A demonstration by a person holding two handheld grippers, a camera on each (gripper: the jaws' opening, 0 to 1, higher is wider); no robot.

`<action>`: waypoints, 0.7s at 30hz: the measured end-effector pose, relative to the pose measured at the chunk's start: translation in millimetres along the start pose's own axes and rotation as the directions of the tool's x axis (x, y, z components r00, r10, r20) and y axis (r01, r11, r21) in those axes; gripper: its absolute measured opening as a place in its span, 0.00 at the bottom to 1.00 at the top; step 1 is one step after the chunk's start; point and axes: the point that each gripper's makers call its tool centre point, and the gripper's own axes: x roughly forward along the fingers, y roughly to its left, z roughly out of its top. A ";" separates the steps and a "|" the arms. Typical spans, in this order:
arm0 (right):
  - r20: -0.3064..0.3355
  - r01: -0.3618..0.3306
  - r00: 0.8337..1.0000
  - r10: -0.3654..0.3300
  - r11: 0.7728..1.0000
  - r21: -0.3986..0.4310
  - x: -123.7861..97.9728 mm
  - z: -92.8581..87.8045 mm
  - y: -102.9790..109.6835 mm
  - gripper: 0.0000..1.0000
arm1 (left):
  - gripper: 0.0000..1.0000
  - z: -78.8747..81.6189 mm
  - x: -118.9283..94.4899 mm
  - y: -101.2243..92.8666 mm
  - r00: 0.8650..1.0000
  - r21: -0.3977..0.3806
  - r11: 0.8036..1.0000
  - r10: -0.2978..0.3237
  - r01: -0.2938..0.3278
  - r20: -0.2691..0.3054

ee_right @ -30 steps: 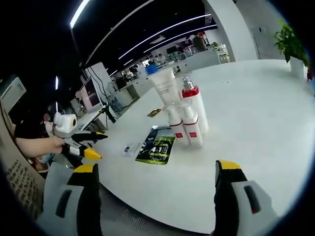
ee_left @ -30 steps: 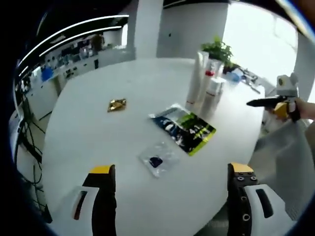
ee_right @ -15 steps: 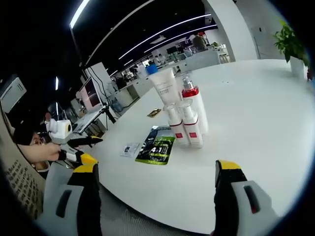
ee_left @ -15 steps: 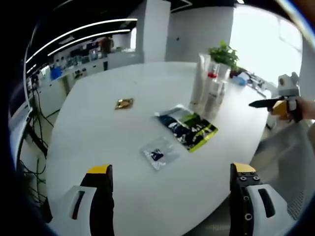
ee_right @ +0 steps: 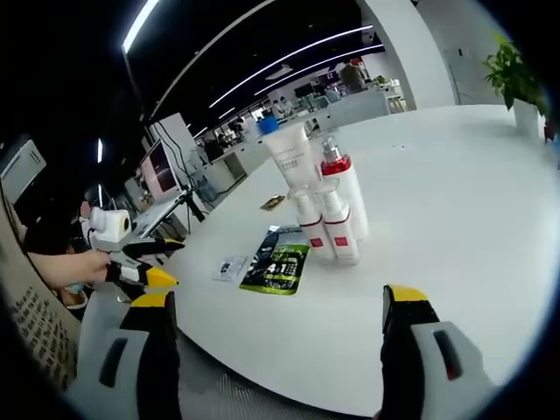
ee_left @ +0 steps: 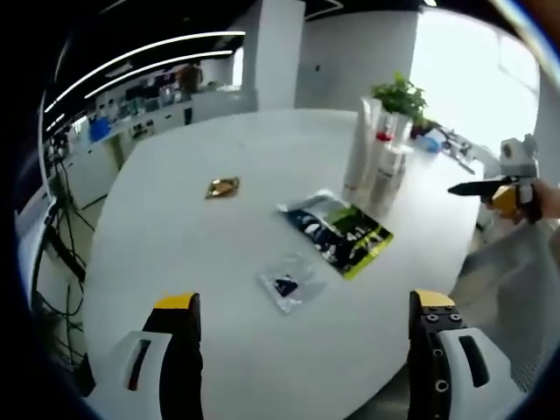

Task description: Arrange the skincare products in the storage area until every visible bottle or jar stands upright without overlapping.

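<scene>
Bottles [ee_right: 328,214] upright, glossy white, clustered

Black, yellow-tipped, white-bodied hand-held gripper [ee_left: 302,350]

Sachet [ee_right: 278,266] print perhaps "4:1".

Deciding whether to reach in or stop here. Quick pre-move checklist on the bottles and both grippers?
1. Skincare bottles upright: ok, the cluster stands on the white table.
2. No overlap between bottles: cannot tell, they stand tightly grouped.
3. Left gripper free: ok, jaws open, nothing between.
4. Right gripper free: ok, jaws open, nothing between.
5. Flat items apart from the cluster: not ok for the green-black sachet, which lies close beside it; clear packet and gold packet ok.
</scene>
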 end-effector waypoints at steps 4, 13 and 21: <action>0.006 0.001 1.000 -0.001 1.000 0.002 -0.3 0.9 -0.4 0.98 | 0.97 16.6 6.8 14.1 1.000 0.014 1.000 0.001 -0.001 -0.010; 0.026 0.021 0.999 -0.021 1.000 0.015 -2.4 4.7 -4.7 0.98 | 0.97 44.3 26.1 38.8 0.999 0.040 0.999 0.017 -0.015 -0.034; 0.030 0.031 0.999 -0.032 0.999 0.031 -2.5 5.2 -7.6 0.98 | 0.97 54.6 42.0 43.8 0.997 0.063 0.998 0.009 -0.003 -0.082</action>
